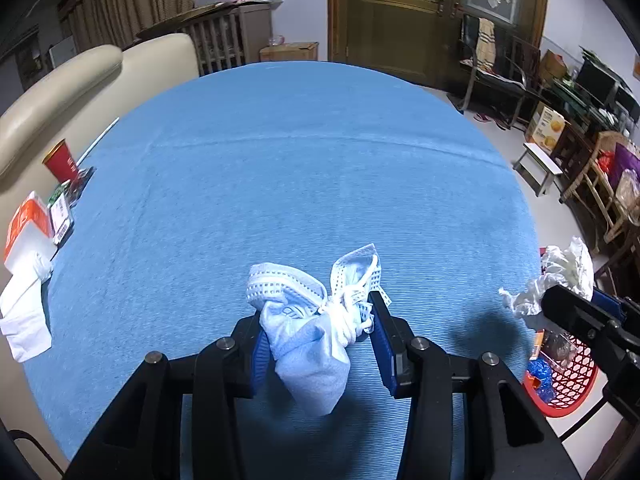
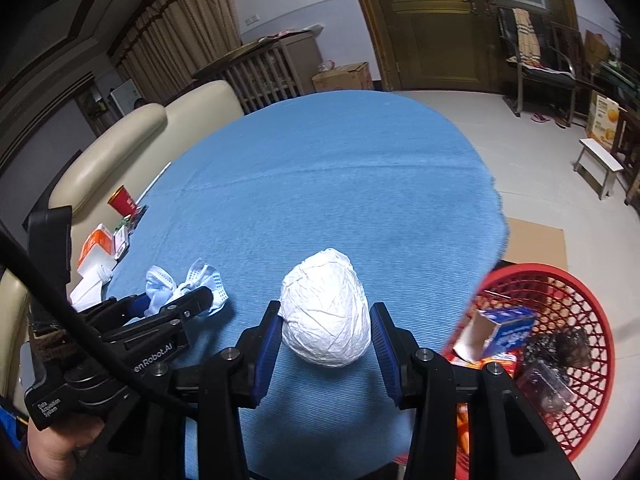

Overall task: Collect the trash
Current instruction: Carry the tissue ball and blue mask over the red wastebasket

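My left gripper [image 1: 316, 322] pinches a crumpled face mask [image 1: 316, 320], its blue pads pressed against the bundle on both sides. The mask's perforated white edges and knotted straps stick out toward 12 o'clock, beyond the fingertips, and its light-blue body hangs back between the fingers, over the blue tablecloth [image 1: 300, 160].

My right gripper [image 2: 325, 320] brackets a crumpled white paper ball [image 2: 325, 308]. The left pad touches the ball; on the right side I cannot tell whether the pad touches it, so I cannot tell if the grip is closed. The ball sits above the cloth near the table's near edge.

From the right wrist view, the red plastic basket [image 2: 568, 288] sits at 3 o'clock, off the table's edge and lower down, holding a blue and white carton [image 2: 508, 330] and dark wrappers. My left gripper shows at 9 o'clock in that view, mask in its fingers.

At the table's far left, at 9 to 10 o'clock in the left wrist view, stand a red paper cup [image 1: 61, 162], an orange and white box [image 1: 26, 222] and loose white tissues [image 1: 24, 320].
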A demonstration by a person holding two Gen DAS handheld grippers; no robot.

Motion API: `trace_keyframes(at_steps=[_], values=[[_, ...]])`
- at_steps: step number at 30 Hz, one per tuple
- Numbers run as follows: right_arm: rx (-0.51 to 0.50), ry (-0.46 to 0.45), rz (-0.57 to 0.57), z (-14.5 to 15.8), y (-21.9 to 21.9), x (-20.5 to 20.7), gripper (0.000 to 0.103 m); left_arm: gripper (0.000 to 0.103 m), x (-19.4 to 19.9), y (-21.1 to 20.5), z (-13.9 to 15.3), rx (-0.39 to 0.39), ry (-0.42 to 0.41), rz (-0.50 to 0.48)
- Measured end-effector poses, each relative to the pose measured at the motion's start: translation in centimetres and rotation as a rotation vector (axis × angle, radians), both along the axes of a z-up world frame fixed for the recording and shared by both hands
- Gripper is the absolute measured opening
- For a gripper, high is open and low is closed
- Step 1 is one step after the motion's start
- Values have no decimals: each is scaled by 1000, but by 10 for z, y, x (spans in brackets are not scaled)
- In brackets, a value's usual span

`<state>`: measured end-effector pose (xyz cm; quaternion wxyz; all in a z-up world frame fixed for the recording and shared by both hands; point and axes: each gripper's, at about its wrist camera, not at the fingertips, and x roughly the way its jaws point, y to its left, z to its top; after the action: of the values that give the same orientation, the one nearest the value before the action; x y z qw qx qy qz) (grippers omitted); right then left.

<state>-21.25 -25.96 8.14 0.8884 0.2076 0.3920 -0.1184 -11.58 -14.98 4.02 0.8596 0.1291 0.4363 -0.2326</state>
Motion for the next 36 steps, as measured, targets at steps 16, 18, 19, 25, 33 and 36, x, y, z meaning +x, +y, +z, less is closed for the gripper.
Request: trace_keyframes(at_steps=[16, 18, 19, 25, 33, 36], values=[[-33, -7, -139, 15, -57, -66, 47, 46, -31, -48, 6, 0, 4, -143], [-42, -3, -163, 16, -65, -75, 47, 46, -36, -55, 7, 0, 7, -163], [-45, 1, -181, 16, -72, -82, 47, 46, -38, -59, 8, 1, 7, -169], [-38, 27, -253, 8, -99, -110, 47, 46, -54, -84, 9, 11, 12, -232], [-31, 37, -292, 4, -112, -134, 47, 46, -80, -110, 12, 33, 4, -300], [-30, 33, -300, 5, -116, -140, 47, 46, -85, -117, 14, 39, 2, -315]])
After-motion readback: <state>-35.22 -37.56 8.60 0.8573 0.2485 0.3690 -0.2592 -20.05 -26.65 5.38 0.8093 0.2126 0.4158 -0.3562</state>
